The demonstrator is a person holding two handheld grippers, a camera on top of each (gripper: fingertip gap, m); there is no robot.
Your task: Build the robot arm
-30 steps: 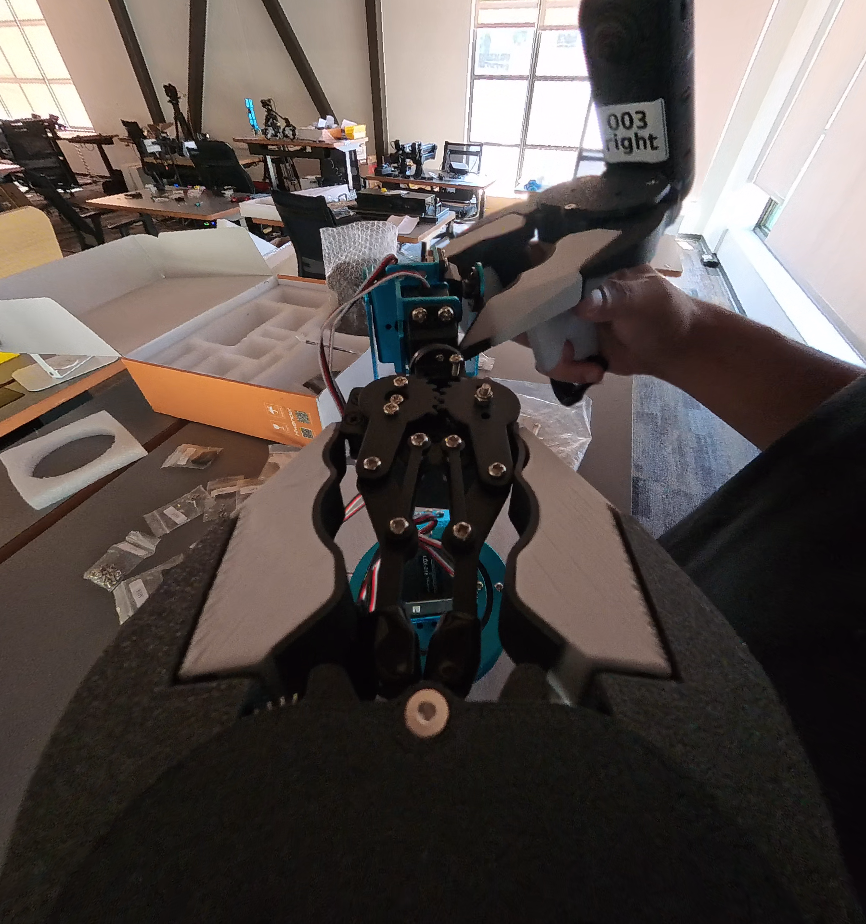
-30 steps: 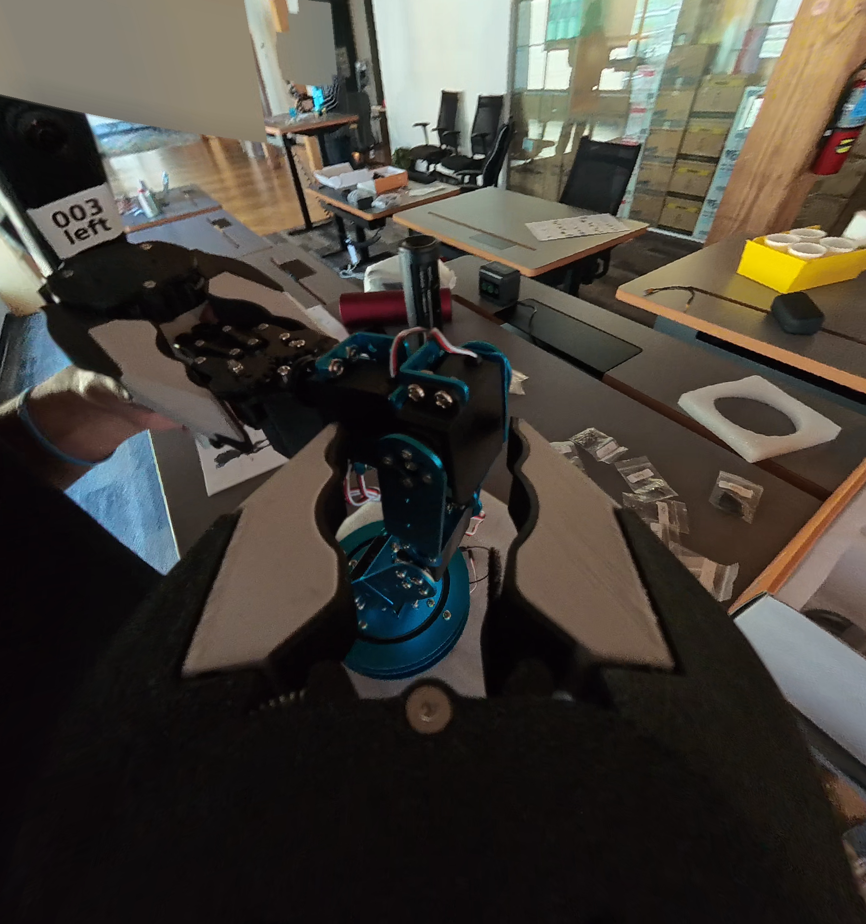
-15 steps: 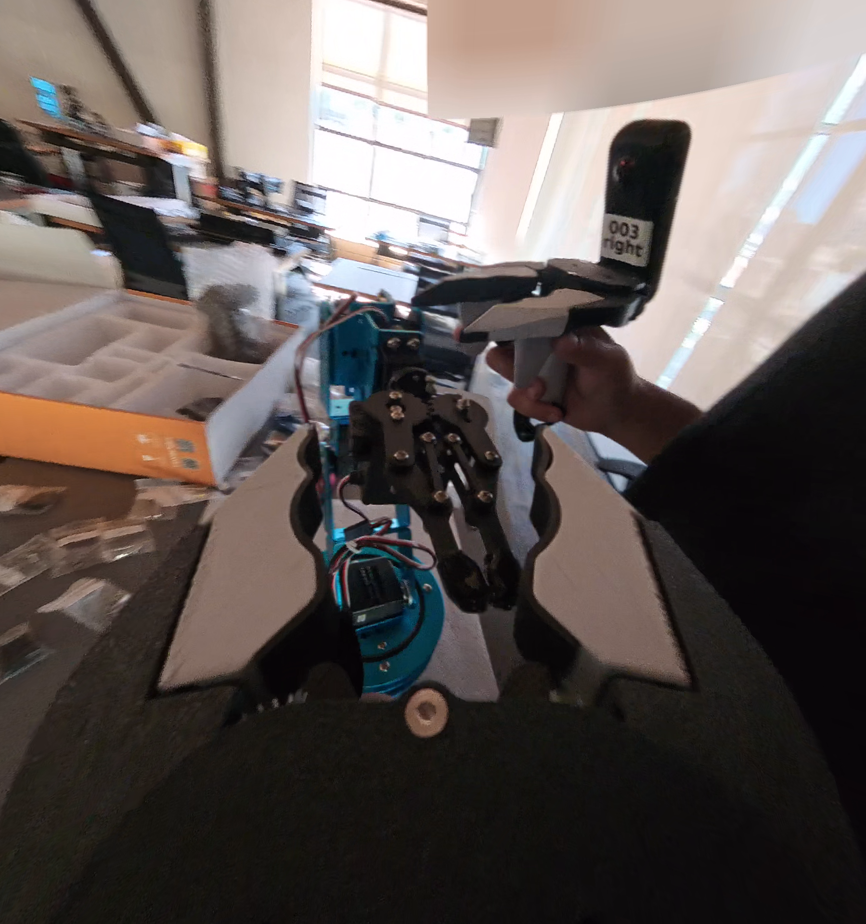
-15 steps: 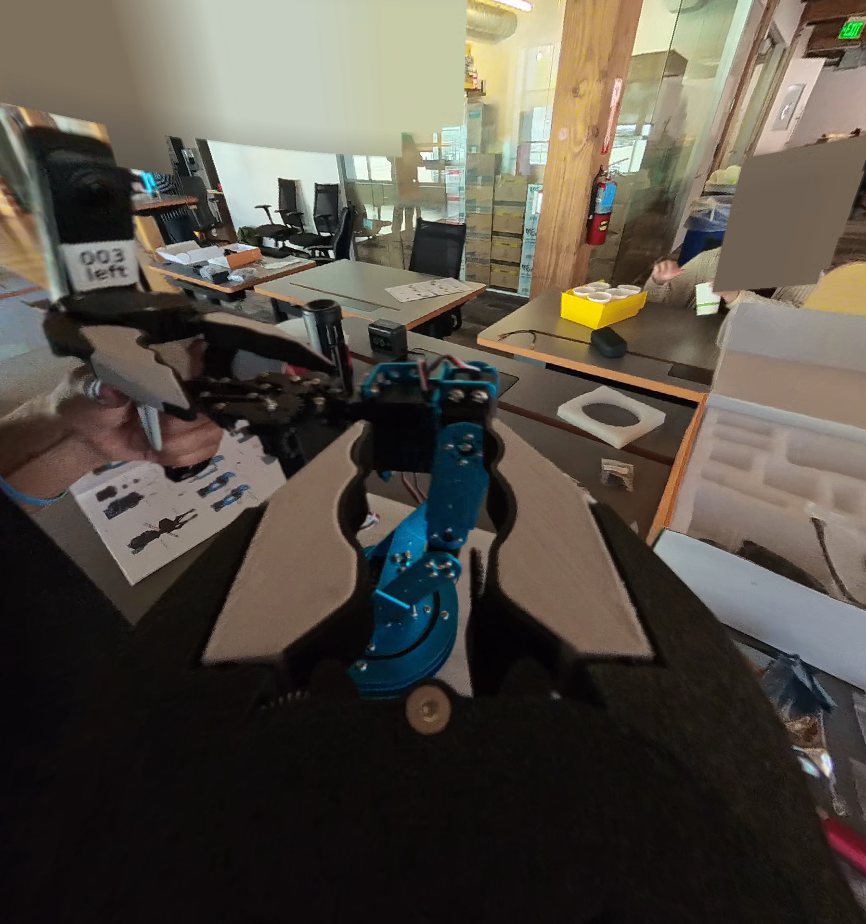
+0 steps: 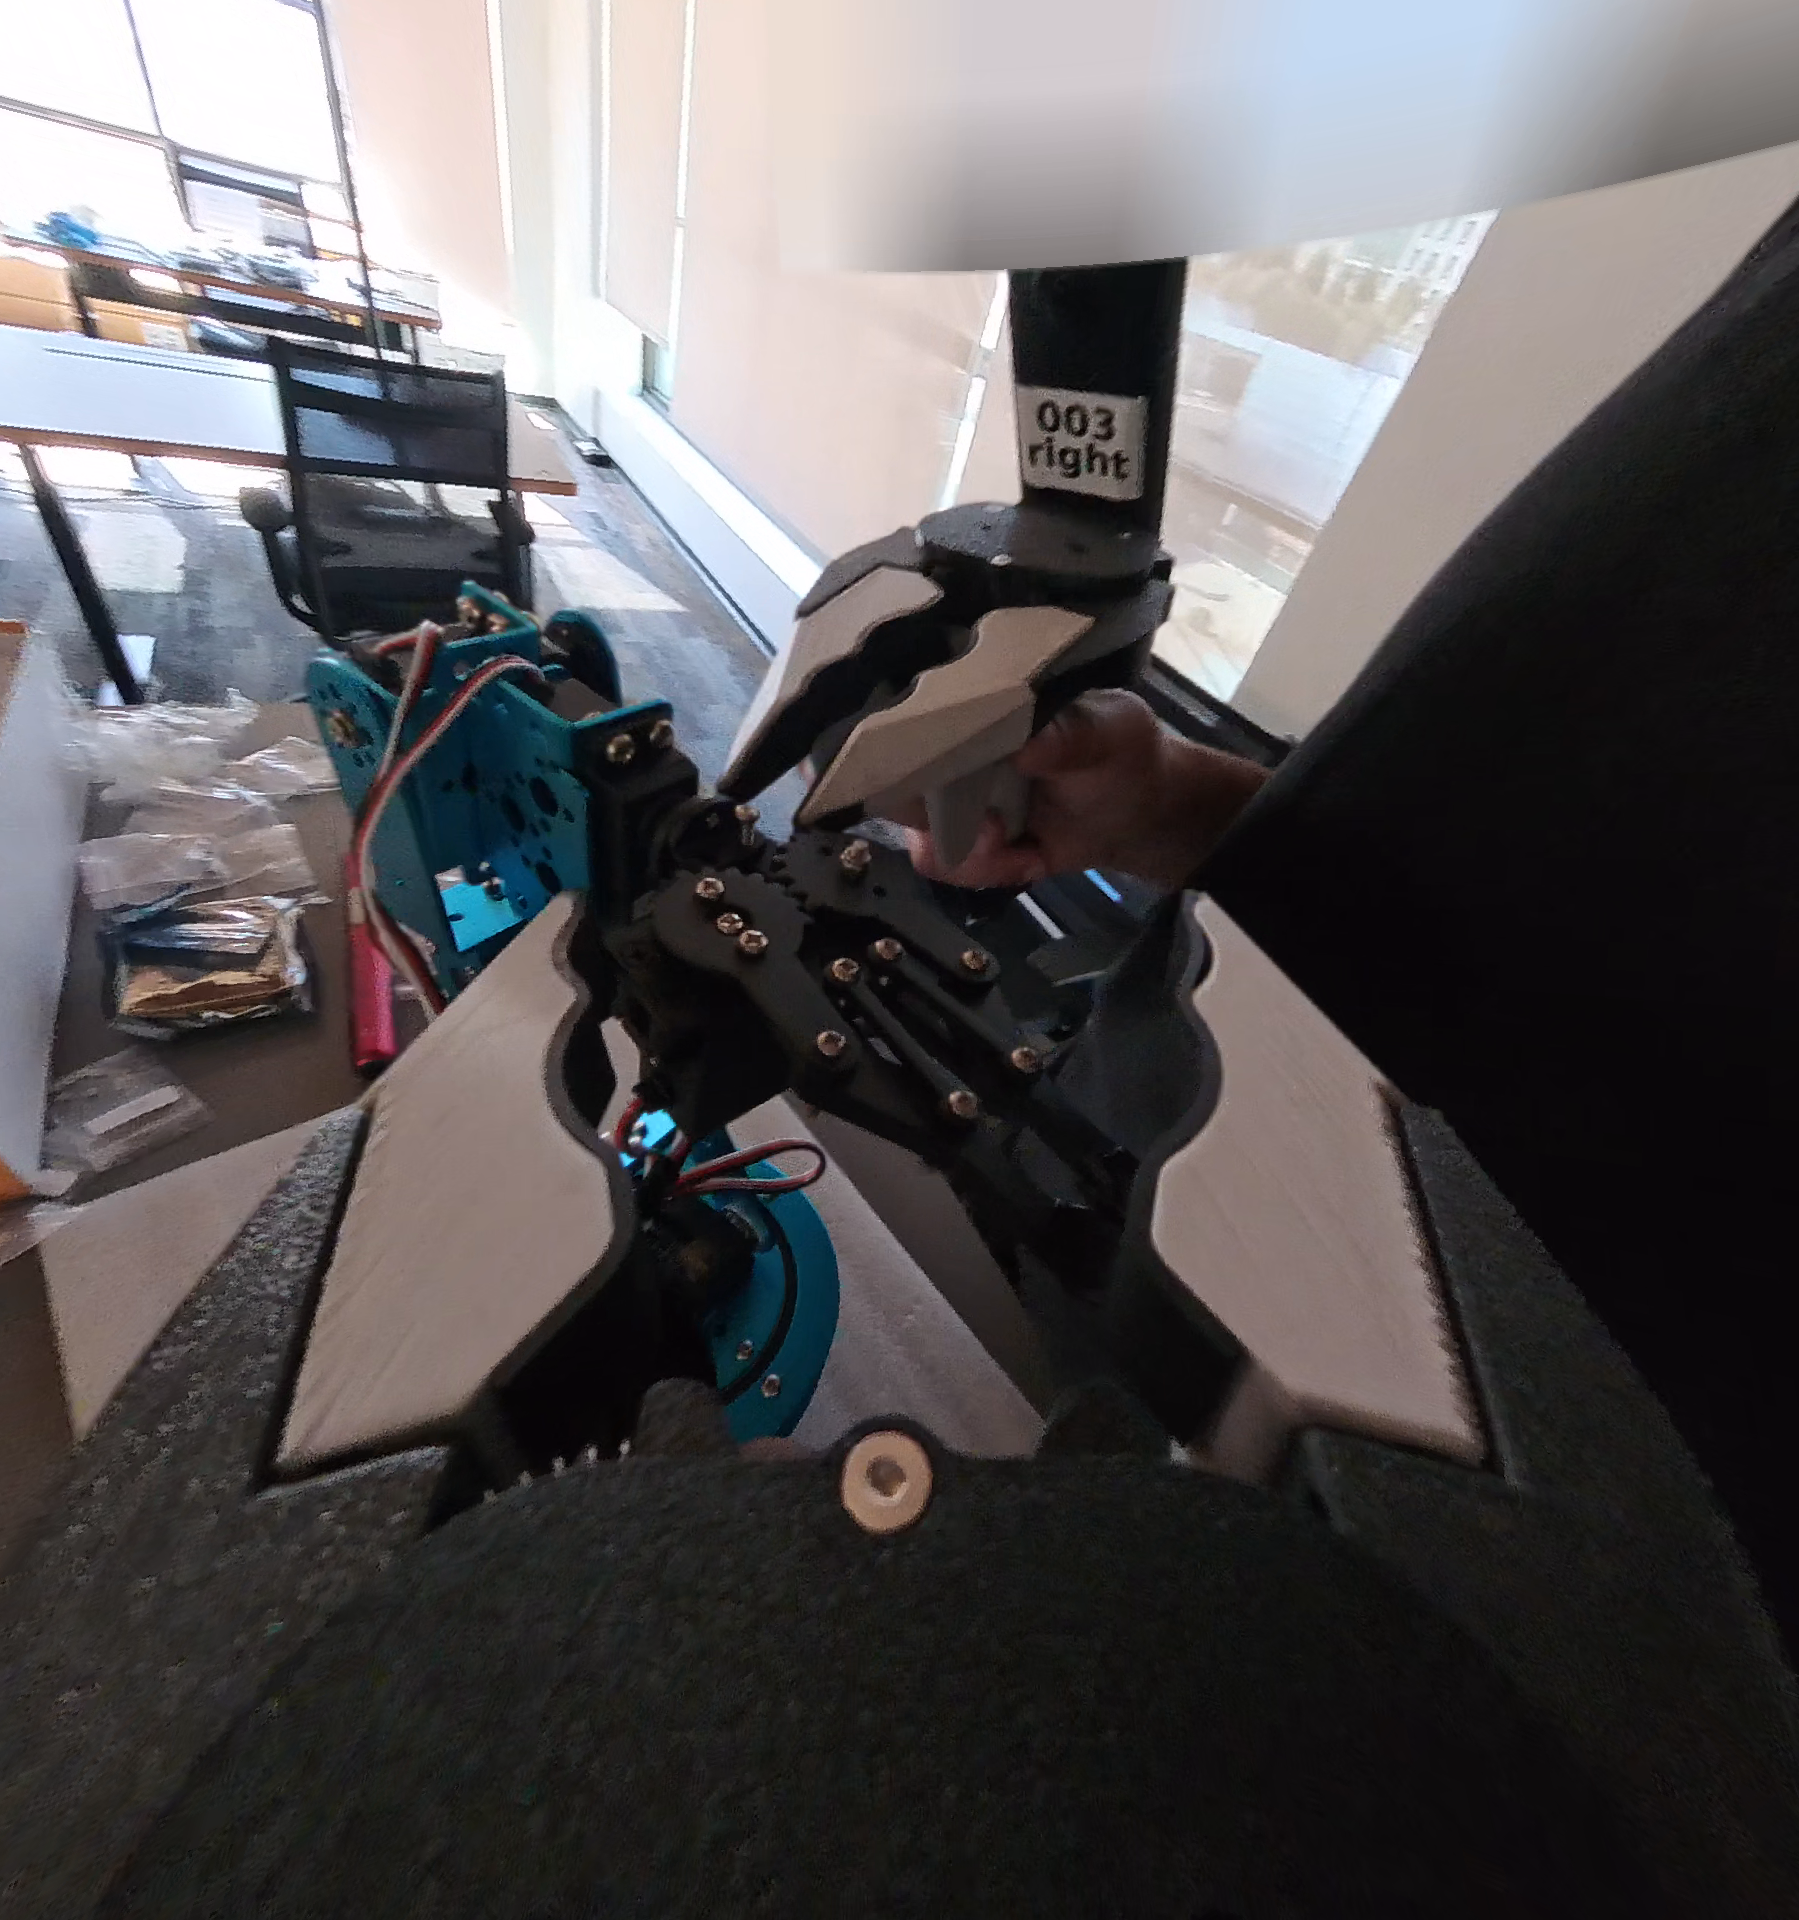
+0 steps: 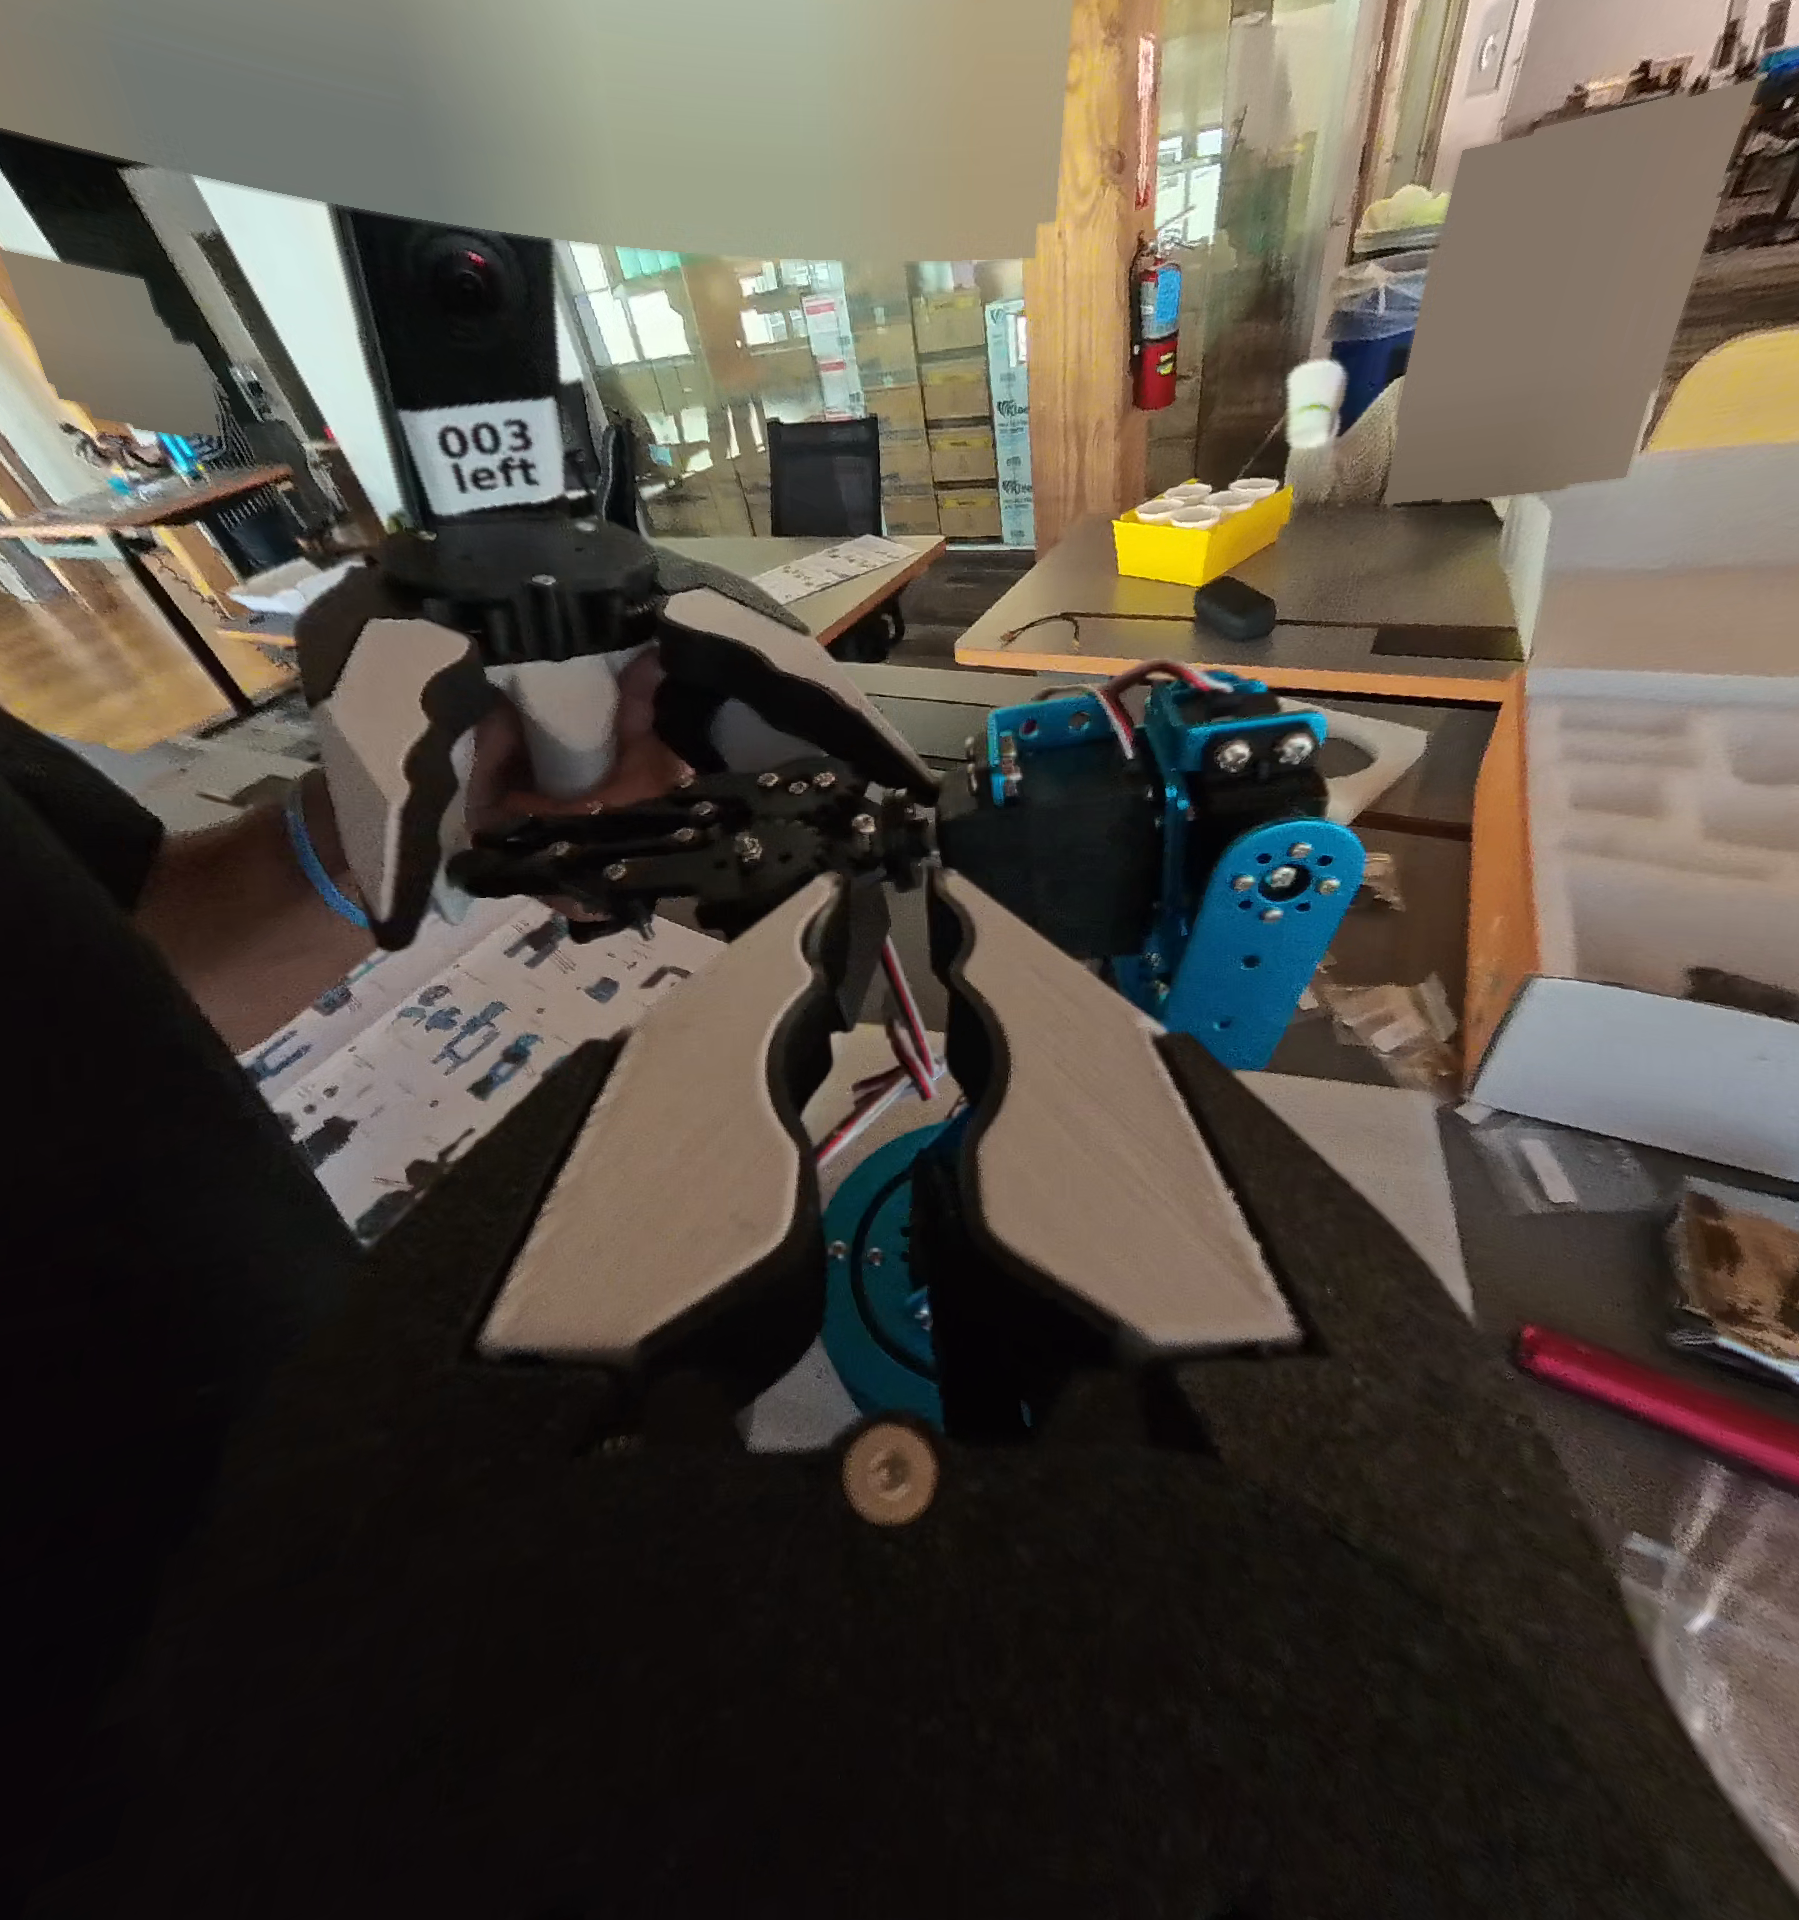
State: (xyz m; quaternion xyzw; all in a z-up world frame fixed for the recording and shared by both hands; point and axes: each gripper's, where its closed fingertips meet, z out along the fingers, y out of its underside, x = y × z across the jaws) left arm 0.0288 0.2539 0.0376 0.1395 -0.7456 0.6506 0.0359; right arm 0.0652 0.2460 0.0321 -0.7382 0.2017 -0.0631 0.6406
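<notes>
A small blue robot arm [image 5: 490, 790] with a black claw [image 5: 853, 997] stands on a round blue base [image 5: 781, 1299]. My left gripper [image 5: 879, 914] is open, its fingers on either side of the claw without touching it. My right gripper [image 6: 884, 883] has its fingers nearly together on the claw's geared base [image 6: 874, 831], beside the black servo [image 6: 1040, 842]. It also shows in the left wrist view [image 5: 770, 800], tips at that joint. The left gripper shows in the right wrist view [image 6: 656, 862], wide open over the claw.
An orange and white box with a foam insert [image 6: 1684, 810] stands beside the arm. A red tool [image 6: 1684, 1413], bags of parts [image 5: 209, 935] and an instruction sheet [image 6: 438, 1049] lie on the table. A yellow tray of cups [image 6: 1201, 540] sits behind. From either gripper's tips it is about 20 cm to the round blue base [image 5: 781, 1299].
Both grippers have swung around the arm. The right gripper's fingers have narrowed from around the blue bracket onto the claw's base. The left gripper has opened wider around the claw.
</notes>
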